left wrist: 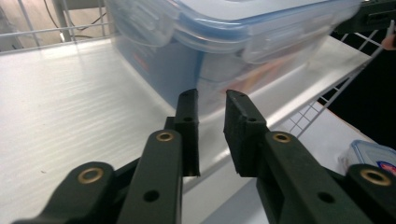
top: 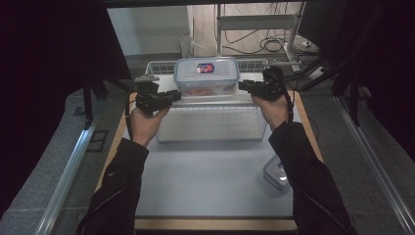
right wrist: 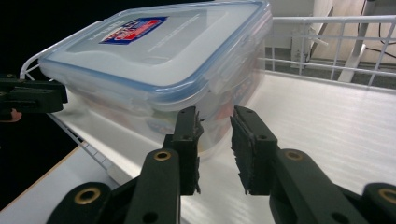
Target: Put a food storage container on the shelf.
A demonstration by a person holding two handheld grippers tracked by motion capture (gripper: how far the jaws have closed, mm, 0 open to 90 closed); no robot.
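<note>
At the bench's far edge, a white wire basket (top: 210, 125) carries one large clear blue-rimmed lidded container (top: 207, 76), contents blurred. A second small clear container (top: 276, 174) near the front right corner is half hidden by a sleeve. Left gripper (top: 177, 95) and right gripper (top: 243, 86) flank it, jaws slightly apart, holding nothing.

Right claw (right wrist: 215, 140), jaws slightly parted, against lidded container (right wrist: 159, 60) in wire basket (right wrist: 327, 70).

Clear food container (top: 207, 76) with blue-rimmed lid and red-blue label, white wire basket (top: 211, 128), black tongs (left wrist: 211, 116), pale worktop (top: 210, 181)
</note>
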